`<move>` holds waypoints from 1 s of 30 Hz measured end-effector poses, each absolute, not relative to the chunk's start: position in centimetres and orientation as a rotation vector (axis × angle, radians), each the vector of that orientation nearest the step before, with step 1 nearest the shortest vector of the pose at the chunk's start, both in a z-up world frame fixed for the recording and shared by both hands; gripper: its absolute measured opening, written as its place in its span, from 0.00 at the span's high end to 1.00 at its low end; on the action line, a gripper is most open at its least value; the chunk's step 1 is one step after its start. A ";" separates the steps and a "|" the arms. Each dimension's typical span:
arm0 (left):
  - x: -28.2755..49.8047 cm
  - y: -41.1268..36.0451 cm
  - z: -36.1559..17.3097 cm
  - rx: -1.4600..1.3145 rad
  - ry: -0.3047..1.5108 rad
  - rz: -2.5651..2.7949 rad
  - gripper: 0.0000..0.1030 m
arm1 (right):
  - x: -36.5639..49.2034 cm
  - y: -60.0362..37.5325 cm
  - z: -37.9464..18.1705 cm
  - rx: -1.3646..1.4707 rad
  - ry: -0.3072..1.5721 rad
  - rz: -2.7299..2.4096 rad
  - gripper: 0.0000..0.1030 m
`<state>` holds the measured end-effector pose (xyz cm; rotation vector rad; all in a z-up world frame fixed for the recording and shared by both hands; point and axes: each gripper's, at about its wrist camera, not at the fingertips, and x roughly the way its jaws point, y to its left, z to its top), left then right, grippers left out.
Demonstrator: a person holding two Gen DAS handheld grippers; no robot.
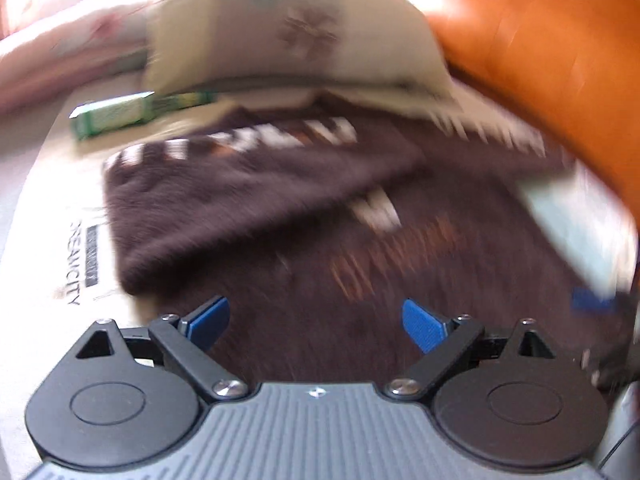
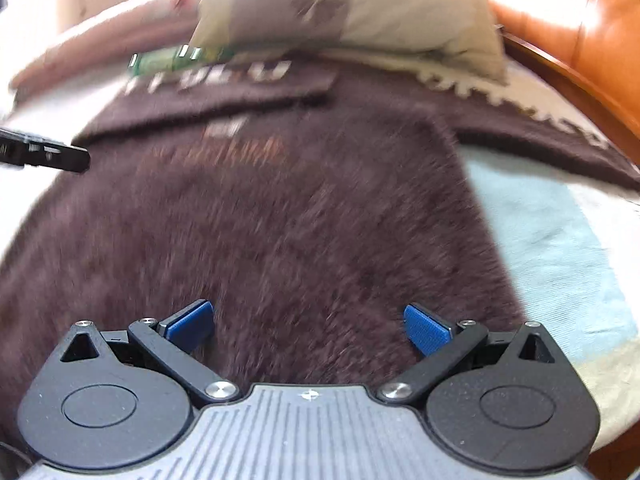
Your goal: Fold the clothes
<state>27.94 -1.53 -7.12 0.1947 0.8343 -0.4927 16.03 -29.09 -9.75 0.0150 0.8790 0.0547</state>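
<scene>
Left wrist view: the left gripper [image 1: 316, 322] hangs just over the sweater [image 1: 280, 208], jaws spread wide with nothing between the blue pads [image 1: 210, 322]. The right wrist view shows the same of the right gripper [image 2: 310, 326]: jaws wide apart, empty, low over the brown pile.

Only the left view shows a sheet printed with dark lettering [image 1: 76, 276] under the sweater's left edge, and a blurred blue shape at the far right edge, too smeared to identify. Only the right view shows a pale blue cloth [image 2: 560, 240] beside the sweater's right edge, and a black tip [image 2: 44, 154] poking in from the left (whether that is part of the other gripper I cannot tell).

The sweater is dark brown and fuzzy, spread flat on the bed and filling the middle of both views. One sleeve is folded across the chest, with blocky white letters along it; the blur makes them unreadable. Faint orange lettering sits on the chest below the fold. In the right view the other sleeve [image 2: 560, 140] stretches out to the right, also lettered in white.

Past the sweater lies a green box [image 1: 112, 114], then a cream pillow [image 1: 288, 28] with a brownish flower print. An orange headboard [image 1: 540, 40] rises at the right, and pink bedding [image 2: 120, 28] lies at far left.
</scene>
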 end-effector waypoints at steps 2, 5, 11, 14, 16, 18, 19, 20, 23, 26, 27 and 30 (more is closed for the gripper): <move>26.9 -2.3 -9.0 0.255 0.872 -0.510 0.09 | 15.8 -29.1 -10.1 0.018 0.850 0.054 0.00; 25.8 -1.3 -10.3 0.186 0.877 -0.516 0.08 | 15.7 -29.6 -10.3 0.032 0.847 0.074 0.00; 23.4 1.2 -9.9 0.070 0.912 -0.461 0.06 | 15.4 -29.7 -10.5 0.032 0.827 0.081 0.00; 21.6 1.7 -9.9 0.096 0.910 -0.475 0.05 | 15.0 -29.8 -10.6 0.035 0.805 0.080 0.00; 20.8 1.8 -9.6 0.133 0.912 -0.487 0.05 | 14.9 -29.8 -10.6 0.037 0.798 0.082 0.00; 20.6 1.9 -8.6 0.140 0.922 -0.462 0.05 | 14.9 -29.9 -10.7 0.039 0.794 0.084 0.00; 20.6 1.9 -8.0 0.129 0.924 -0.449 0.05 | 14.8 -29.9 -10.7 0.040 0.788 0.084 0.00; 20.7 2.0 -7.4 0.117 0.915 -0.442 0.05 | 14.7 -29.9 -10.8 0.040 0.781 0.085 0.00; 21.0 1.7 -5.8 0.102 0.866 -0.451 0.05 | 14.3 -30.0 -11.0 0.044 0.755 0.086 0.00; 22.3 0.8 -5.2 0.134 0.823 -0.484 0.05 | 14.1 -30.0 -11.0 0.045 0.749 0.083 0.00; 23.0 0.4 -5.2 0.143 0.815 -0.499 0.05 | 14.1 -29.9 -11.0 0.045 0.750 0.082 0.00; 25.8 -0.4 -5.8 0.128 0.813 -0.546 0.05 | 14.3 -29.9 -10.9 0.046 0.763 0.078 0.00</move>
